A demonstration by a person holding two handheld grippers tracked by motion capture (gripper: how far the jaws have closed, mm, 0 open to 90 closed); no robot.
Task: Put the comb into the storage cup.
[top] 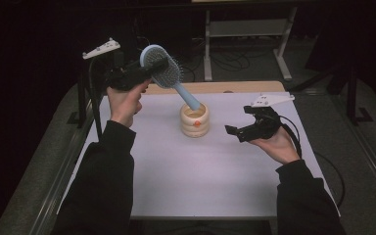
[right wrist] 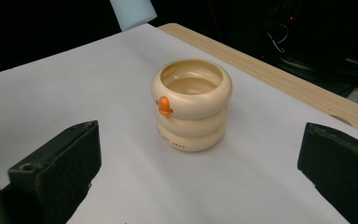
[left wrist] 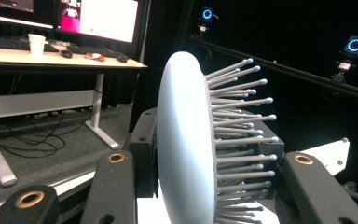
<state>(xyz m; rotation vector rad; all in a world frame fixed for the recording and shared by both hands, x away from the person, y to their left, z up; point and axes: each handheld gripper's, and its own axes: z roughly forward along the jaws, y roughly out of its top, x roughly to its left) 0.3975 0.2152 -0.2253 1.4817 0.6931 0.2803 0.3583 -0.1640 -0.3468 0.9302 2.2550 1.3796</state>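
Left gripper (top: 144, 72) raised at far left, jaws clamped on head of blue brush (top: 164, 71), handle slanting down over cream cup (top: 195, 120) mid-table. Right gripper (top: 245, 128) beside cup, jaws wide apart, holding nothing.

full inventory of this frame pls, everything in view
hairbrush: 1, light blue, held in the air by its head, handle tip over the cup
cup: 1, cream with an orange knob, ringed, mid-table, looks empty
table: 1, white top, wood strip at far edge
desk: 1, pale, behind the table, with monitors, keyboard, paper cup
left gripper: 1, black, shut on the brush head
right gripper: 1, black, open, right of the cup, apart from it
sleeves: 2, black, bottom edge
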